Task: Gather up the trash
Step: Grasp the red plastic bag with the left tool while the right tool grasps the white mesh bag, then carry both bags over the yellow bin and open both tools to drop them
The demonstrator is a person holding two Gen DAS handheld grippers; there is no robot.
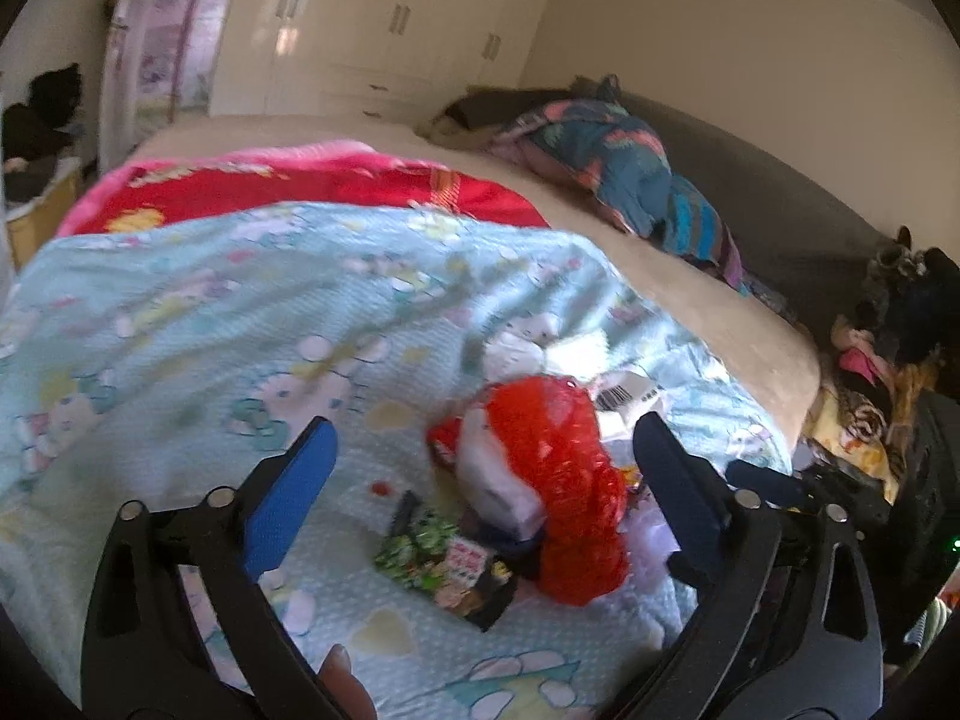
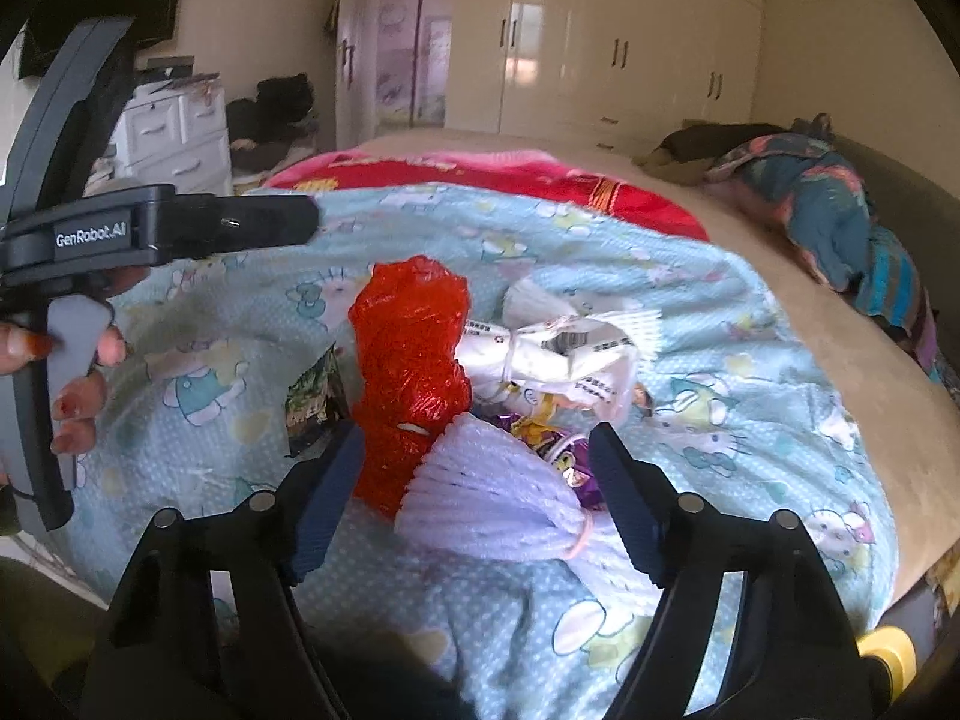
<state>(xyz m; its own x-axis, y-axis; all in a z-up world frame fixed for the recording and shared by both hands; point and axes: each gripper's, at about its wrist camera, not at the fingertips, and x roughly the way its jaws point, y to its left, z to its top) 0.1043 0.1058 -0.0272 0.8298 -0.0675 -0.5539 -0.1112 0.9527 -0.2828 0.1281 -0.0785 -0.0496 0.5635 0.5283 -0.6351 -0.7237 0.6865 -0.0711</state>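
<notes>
a crumpled red bag (image 2: pixel 414 378) lies on the pale blue cartoon quilt (image 2: pixel 750 360) of the bed (image 2: pixel 864 396); something white shows through its plastic in the left wrist view, but what it is cannot be told. touching its right side in the right wrist view is a white bag (image 2: pixel 570 348) with printed labels, knotted in the middle. just in front of both lies a white foam sleeve (image 2: pixel 498 492), pinched at one end by a pink band, and a purple wrapper (image 2: pixel 558 450) pokes out from behind it. a green wrapper (image 1: pixel 432 558) lies on the quilt on the red bag's other side.

the left gripper (image 1: pixel 480 468) stands wide open, holding nothing, its blue pads apart above the quilt. in its view the red bag (image 1: pixel 540 480) sits between the fingers, nearer the right one; contact cannot be told. the green wrapper lies between them too.

the right gripper (image 2: pixel 474 468) is also wide open and holds nothing. the foam sleeve lies between its fingers, with the red bag's lower end beside its left finger.

a red blanket (image 2: pixel 510 180) lies past the quilt, and a wardrobe (image 2: pixel 600 42) stands behind.
</notes>
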